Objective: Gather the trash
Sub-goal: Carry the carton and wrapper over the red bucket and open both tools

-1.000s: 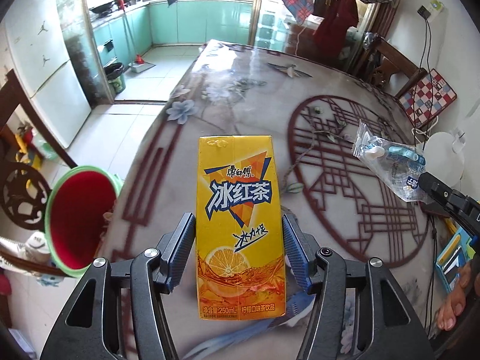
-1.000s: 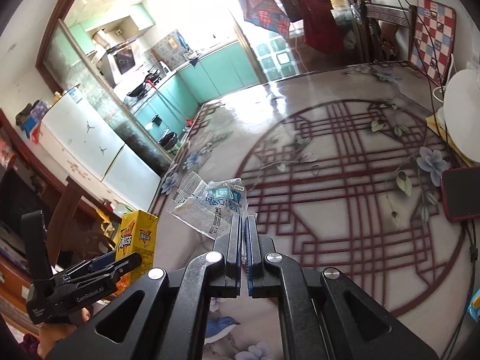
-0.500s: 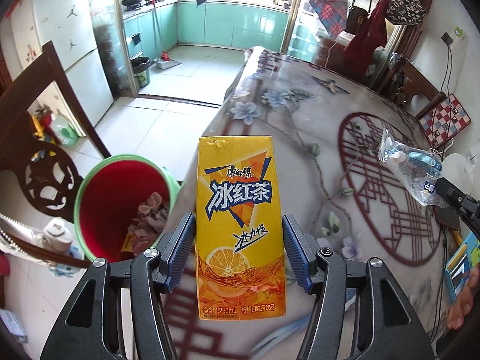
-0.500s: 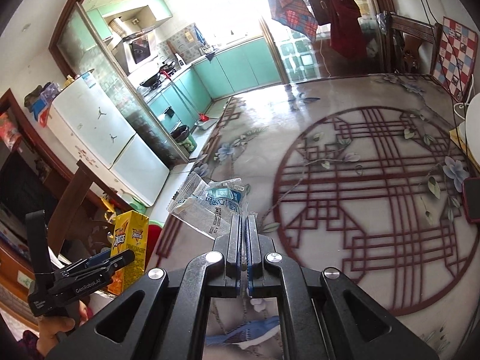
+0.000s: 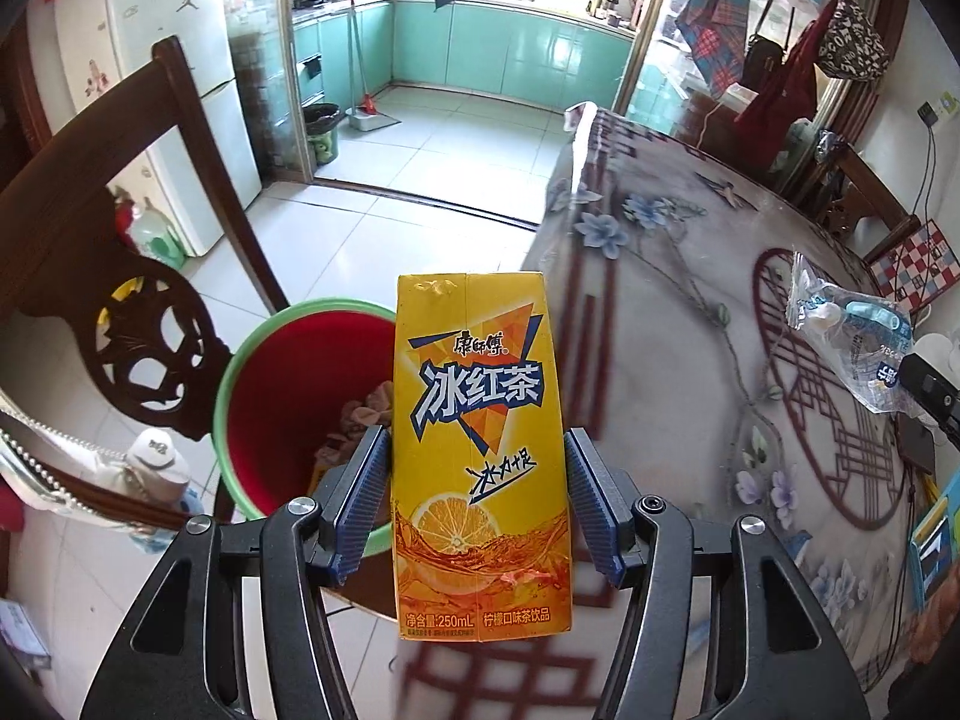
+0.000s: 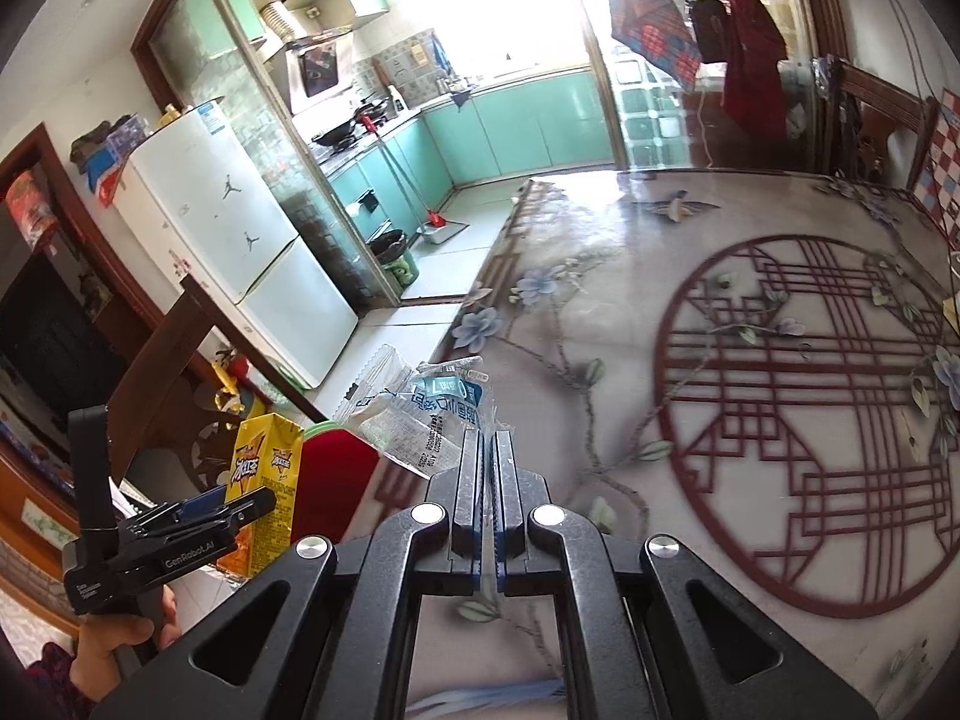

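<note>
Left gripper (image 5: 477,495) clamped on a yellow tea carton (image 5: 478,456), blue pads pressed to both sides, carton upright and held in the air. Just behind and left of the carton, a red bin with a green rim (image 5: 273,414) on the tiled floor, crumpled scraps inside, possibly cloth or paper. Dark wooden chair (image 5: 129,324) close on the bin's left. To the right, the patterned table (image 5: 690,312), its near-left edge beside the bin. Right gripper (image 6: 486,459) squeezed together on a clear plastic wrapper (image 6: 420,414), wrapper hanging over the table's left edge. White fridge (image 6: 240,252) and teal kitchen cabinets (image 5: 492,51) far beyond.
</note>
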`<act>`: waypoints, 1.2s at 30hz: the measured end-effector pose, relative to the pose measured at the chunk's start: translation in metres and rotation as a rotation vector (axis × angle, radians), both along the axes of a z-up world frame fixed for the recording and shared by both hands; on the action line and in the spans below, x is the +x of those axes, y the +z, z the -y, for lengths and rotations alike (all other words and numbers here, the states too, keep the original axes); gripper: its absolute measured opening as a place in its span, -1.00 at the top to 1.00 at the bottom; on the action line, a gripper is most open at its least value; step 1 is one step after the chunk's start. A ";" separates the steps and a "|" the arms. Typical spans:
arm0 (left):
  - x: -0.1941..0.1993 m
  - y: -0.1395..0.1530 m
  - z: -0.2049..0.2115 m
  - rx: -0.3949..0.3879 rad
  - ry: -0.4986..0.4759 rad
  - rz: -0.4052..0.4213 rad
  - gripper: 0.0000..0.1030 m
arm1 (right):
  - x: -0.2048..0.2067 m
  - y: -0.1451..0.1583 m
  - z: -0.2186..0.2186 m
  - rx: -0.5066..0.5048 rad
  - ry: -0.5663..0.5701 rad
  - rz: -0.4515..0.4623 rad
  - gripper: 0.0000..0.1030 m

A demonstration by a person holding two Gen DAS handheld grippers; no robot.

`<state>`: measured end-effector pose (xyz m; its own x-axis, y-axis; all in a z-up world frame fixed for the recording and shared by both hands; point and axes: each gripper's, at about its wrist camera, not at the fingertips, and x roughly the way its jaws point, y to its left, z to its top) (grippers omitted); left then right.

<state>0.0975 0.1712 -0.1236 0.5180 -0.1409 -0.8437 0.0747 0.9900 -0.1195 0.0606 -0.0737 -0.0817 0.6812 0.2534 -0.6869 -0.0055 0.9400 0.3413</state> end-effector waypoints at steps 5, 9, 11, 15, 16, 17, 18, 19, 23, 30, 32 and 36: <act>0.008 -0.010 -0.037 0.017 0.032 -0.018 -0.11 | 0.017 0.001 -0.046 -0.003 0.072 0.000 0.97; 0.015 -0.022 -0.067 0.026 0.055 -0.068 -0.11 | 0.033 -0.005 -0.090 0.002 0.149 -0.008 0.97; 0.019 -0.029 -0.080 0.032 0.065 -0.090 -0.12 | 0.042 -0.011 -0.113 -0.005 0.190 -0.022 0.97; 0.032 -0.047 -0.098 0.046 0.077 -0.128 -0.12 | 0.063 -0.025 -0.156 -0.044 0.258 -0.049 0.97; 0.037 -0.051 -0.101 0.045 0.081 -0.138 -0.12 | 0.068 -0.028 -0.165 -0.050 0.271 -0.056 0.97; 0.042 -0.056 -0.105 0.042 0.086 -0.147 -0.12 | 0.073 -0.031 -0.172 -0.056 0.283 -0.062 0.97; 0.047 -0.061 -0.107 0.038 0.092 -0.157 -0.12 | 0.078 -0.034 -0.180 -0.065 0.296 -0.069 0.97; 0.053 -0.066 -0.111 0.031 0.098 -0.170 -0.12 | 0.084 -0.037 -0.189 -0.075 0.306 -0.073 0.97; 0.070 -0.083 -0.117 0.018 0.116 -0.213 -0.12 | 0.104 -0.047 -0.209 -0.119 0.333 -0.096 0.97; 0.082 -0.098 -0.116 0.017 0.088 -0.257 -0.30 | 0.124 -0.063 -0.228 -0.144 0.369 -0.147 0.83; 0.081 -0.094 -0.114 0.023 0.090 -0.239 -0.71 | 0.125 -0.063 -0.230 -0.139 0.374 -0.146 0.60; 0.078 -0.088 -0.114 0.039 0.096 -0.221 -0.71 | 0.121 -0.055 -0.225 -0.125 0.352 -0.107 -0.07</act>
<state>0.1755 0.2855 -0.2115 0.3294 -0.0646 -0.9420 -0.0440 0.9955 -0.0836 0.1816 0.1509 -0.1363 0.4903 0.3690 -0.7896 -0.3060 0.9212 0.2405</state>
